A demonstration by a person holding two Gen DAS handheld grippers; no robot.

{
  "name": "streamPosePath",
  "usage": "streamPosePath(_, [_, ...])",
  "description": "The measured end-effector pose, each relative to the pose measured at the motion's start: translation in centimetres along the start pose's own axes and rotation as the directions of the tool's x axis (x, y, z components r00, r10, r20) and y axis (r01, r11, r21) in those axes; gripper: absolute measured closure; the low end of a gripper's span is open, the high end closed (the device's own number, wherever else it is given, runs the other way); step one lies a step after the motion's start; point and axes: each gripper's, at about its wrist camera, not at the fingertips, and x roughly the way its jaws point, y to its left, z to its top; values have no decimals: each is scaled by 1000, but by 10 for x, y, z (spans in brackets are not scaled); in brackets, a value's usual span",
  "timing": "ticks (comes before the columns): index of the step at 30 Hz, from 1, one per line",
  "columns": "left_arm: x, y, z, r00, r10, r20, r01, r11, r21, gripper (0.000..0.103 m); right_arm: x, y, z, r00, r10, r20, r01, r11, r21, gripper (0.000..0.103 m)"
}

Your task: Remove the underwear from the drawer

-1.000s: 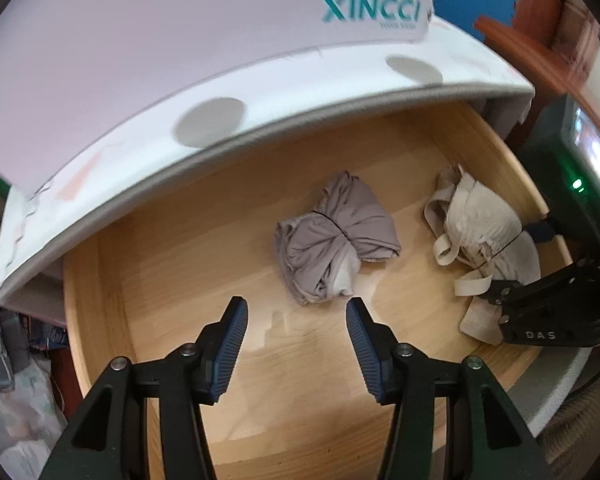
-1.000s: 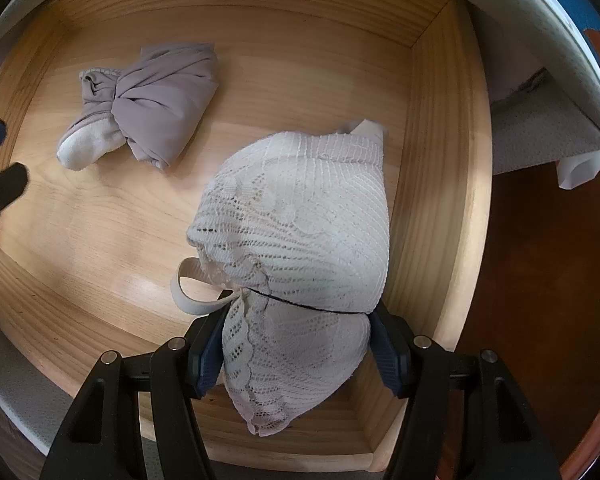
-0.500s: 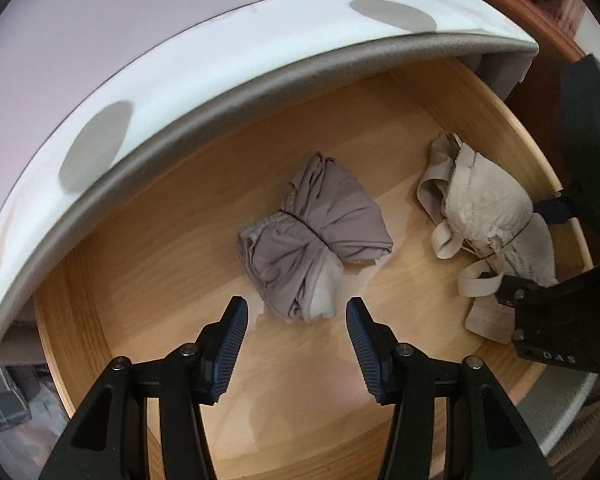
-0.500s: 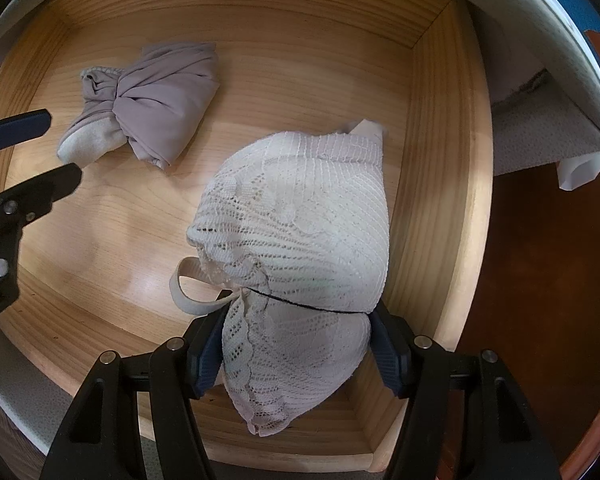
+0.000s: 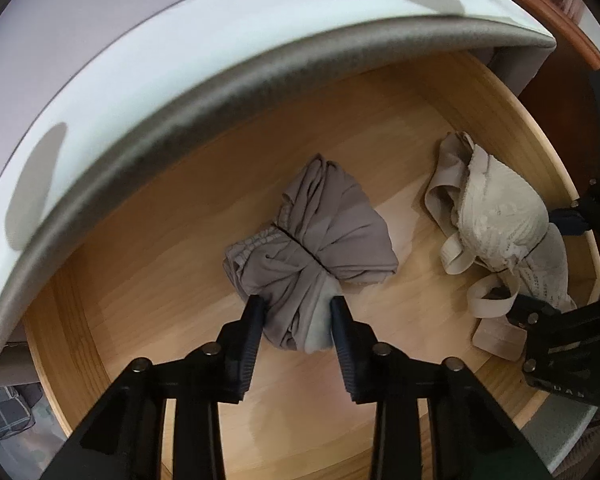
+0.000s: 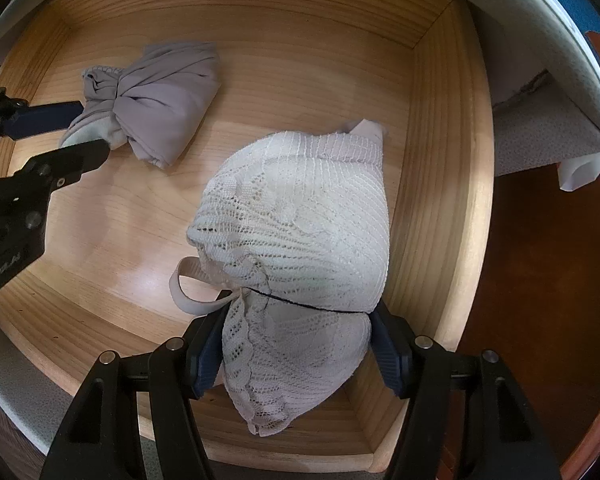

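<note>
1. Pale wood drawer (image 6: 440, 184) holds both garments.
2. Smooth grey tied underwear bundle (image 5: 320, 248), frame centre: left gripper (image 5: 297, 308) closing, pads against it.
3. Cream lace bra (image 6: 300, 240), lower centre, pinched by right gripper (image 6: 297, 320).

Dark reddish-brown wood floor (image 6: 540, 280) off to the side, white curved furniture top (image 5: 179, 80) overhead, soft daylight everywhere.

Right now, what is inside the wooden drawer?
In the drawer: a tied grey underwear bundle and a cream lace bra near its right wall. Whatever lies under either garment is covered.
</note>
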Motion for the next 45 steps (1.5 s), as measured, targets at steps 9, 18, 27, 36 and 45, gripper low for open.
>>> streamPosePath(9, [-5, 4, -7, 1000, 1, 14, -1, 1000, -11, 86, 0, 0, 1, 1000, 0, 0, 0, 1000, 1, 42])
streamPosePath(18, [-2, 2, -9, 999, 28, -21, -28, 999, -20, 88, 0, 1, 1, 1000, 0, -1, 0, 1000, 1, 42])
streamPosePath(27, [8, 20, -24, 995, 21, -97, -34, 991, -132, 88, 1, 1, 1, 1000, -1, -1, 1, 1000, 2, 42])
streamPosePath(36, [13, 54, -53, 982, -30, -186, -32, 945, -326, 88, 2, 1, 1, 1000, -2, -2, 2, 1000, 1, 41])
streamPosePath(45, [22, 74, -85, 966, -76, -246, -42, 897, -440, 88, 2, 1, 0, 1000, -2, -2, 2, 1000, 1, 41])
